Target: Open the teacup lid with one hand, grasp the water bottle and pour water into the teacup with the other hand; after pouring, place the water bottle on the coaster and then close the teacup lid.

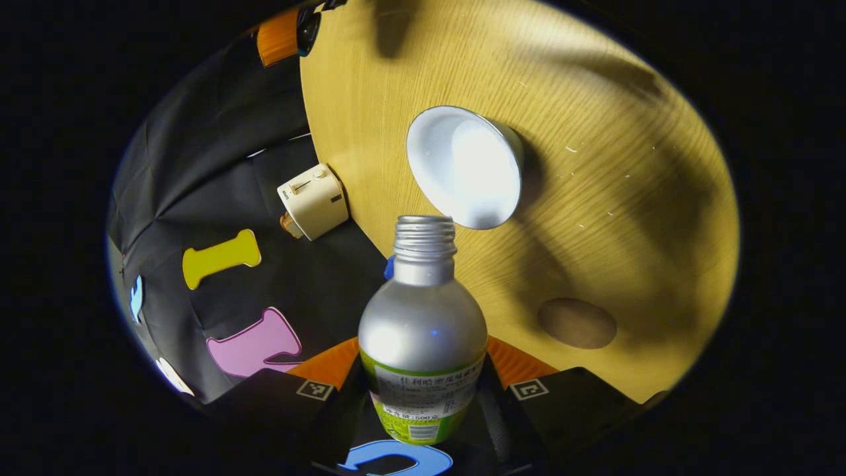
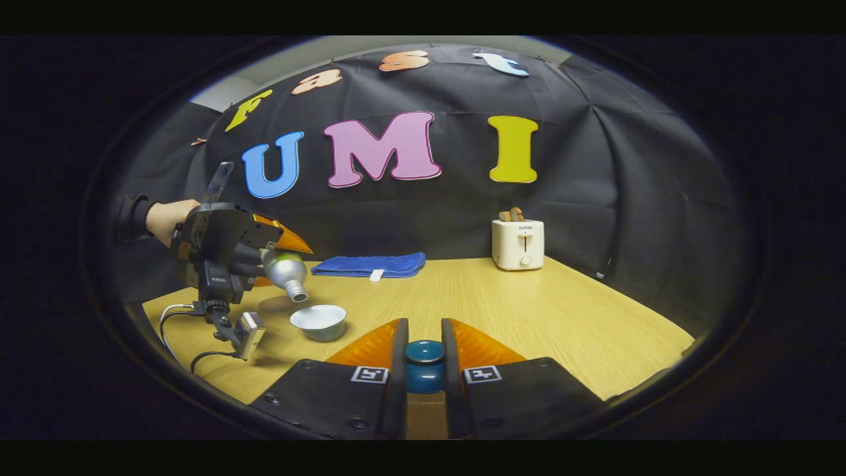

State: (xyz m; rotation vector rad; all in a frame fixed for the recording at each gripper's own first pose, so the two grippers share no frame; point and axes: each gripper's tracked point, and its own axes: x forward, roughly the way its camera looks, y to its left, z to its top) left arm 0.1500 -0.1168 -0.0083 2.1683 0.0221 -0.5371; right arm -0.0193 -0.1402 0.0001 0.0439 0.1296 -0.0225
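While the bottle (image 1: 422, 330) tips mouth-down toward the open teacup (image 1: 464, 165), the pour looks to be at its start or mid-course, though no stream of water can be made out between the threaded neck and the white bowl of the cup. The left claw (image 1: 423, 390) is clamped on the bottle's lower body, a finger on each side of the label, and in the right gripper view that same claw (image 2: 264, 258) appears at the far left of the surface (image 2: 562, 317), carried by a hand (image 2: 168, 221), with the bottle's mouth hanging just above and beside the cup's rim. The right claw (image 2: 424, 367) grips the lid (image 2: 424, 363) by its knob, both fingers pressed against it, held well apart from the cup and low over the surface. So the first step, lifting the lid, is done, and the bottle has been grasped and tilted; what appears left is to finish the pour, stand the bottle on the coaster (image 1: 576, 322), which lies bare on the surface near the cup, and set the lid back on. Whether any water has reached the cup cannot be told, as glare washes out its inside. Behind, a toaster (image 2: 517, 243) and a folded cloth (image 2: 370, 264) sit at the surface's far edge, clear of the work.
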